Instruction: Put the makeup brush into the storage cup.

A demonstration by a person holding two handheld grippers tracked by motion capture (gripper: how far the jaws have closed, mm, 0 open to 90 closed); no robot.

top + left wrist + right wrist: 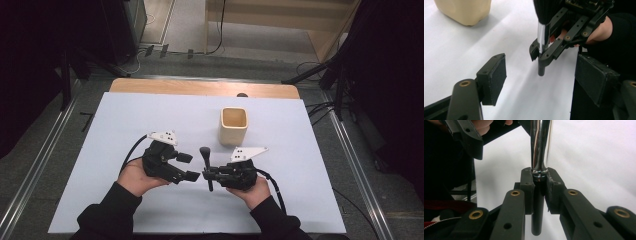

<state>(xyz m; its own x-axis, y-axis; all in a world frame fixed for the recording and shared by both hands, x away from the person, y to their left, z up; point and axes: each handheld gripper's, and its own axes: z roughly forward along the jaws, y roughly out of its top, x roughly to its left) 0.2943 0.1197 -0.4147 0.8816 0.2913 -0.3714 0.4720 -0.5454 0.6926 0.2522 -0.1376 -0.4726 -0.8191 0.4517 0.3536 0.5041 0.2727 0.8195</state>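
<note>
The left gripper [186, 166] has its fingers [495, 75] spread wide, touching nothing. Just beside it, the right gripper [205, 175] pinches a black-handled brush [206, 162] at its chrome collar, above the bench [125, 120].

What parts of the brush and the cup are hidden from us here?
- Brush bristles: cut off by the top edge in the right gripper view and mostly in the left gripper view.
- Brush handle middle: covered by the right gripper jaws.
- Cup inside: bottom too shadowed in the high view.
</note>
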